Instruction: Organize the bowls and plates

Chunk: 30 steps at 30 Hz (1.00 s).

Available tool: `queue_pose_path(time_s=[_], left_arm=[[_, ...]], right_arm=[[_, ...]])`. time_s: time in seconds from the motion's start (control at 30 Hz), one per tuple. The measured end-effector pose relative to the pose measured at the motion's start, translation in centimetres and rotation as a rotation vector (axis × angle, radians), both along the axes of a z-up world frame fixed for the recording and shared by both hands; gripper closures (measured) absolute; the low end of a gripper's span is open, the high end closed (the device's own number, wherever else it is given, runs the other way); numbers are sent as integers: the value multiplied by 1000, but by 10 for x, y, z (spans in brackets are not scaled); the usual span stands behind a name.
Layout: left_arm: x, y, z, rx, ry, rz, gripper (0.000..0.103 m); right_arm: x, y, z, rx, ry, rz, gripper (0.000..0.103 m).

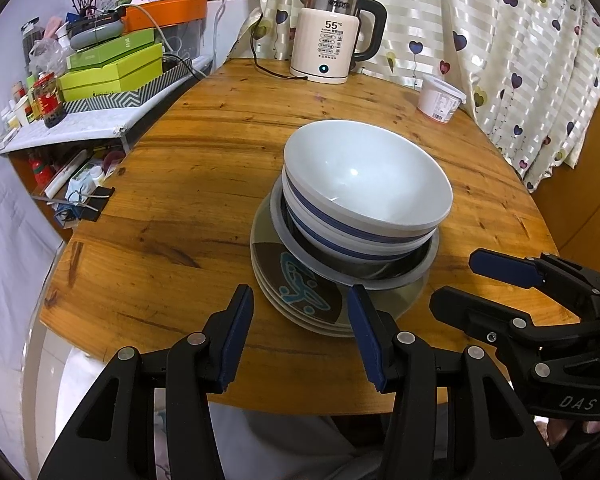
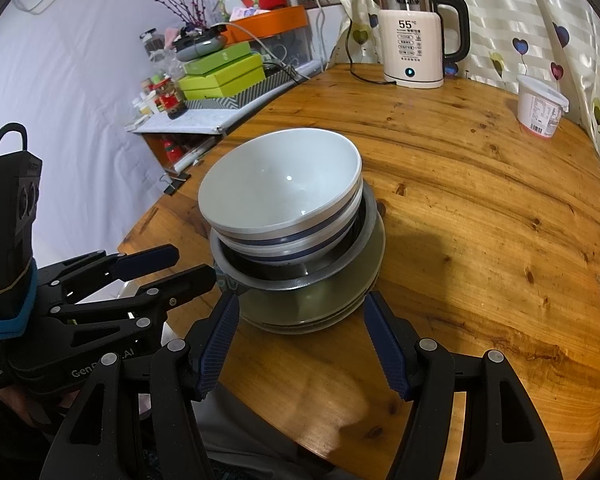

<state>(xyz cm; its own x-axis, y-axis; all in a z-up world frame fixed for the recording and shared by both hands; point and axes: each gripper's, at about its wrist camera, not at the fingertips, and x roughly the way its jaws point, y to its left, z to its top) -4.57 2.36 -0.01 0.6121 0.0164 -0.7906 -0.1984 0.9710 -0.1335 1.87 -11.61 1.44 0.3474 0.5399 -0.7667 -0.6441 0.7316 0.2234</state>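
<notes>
Left gripper (image 1: 300, 312) and right gripper (image 2: 298, 316) both apart, empty, near plate stack (image 1: 300, 312). Risk: top white bowl (image 1: 364, 176) sits tilted; nudge could topple it.

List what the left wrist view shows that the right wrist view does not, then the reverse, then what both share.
Left wrist view only: the teal pattern on the top plate, and the right claw seen from the side.

Right wrist view only: the left claw seen from the side, and the barcode label on the white tub.

Both: white bowls nested in a grey bowl on stacked plates, the kettle, the wooden table. Both claws open, holding nothing.
</notes>
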Motion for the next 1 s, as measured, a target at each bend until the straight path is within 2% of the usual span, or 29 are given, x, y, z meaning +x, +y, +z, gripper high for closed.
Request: queue_pose_path(time_s=[1.0], left_arm=[[-1,-4,-2,11,18,-3,53]], right_arm=[[-2,-1,-3,6,1,-1,38]])
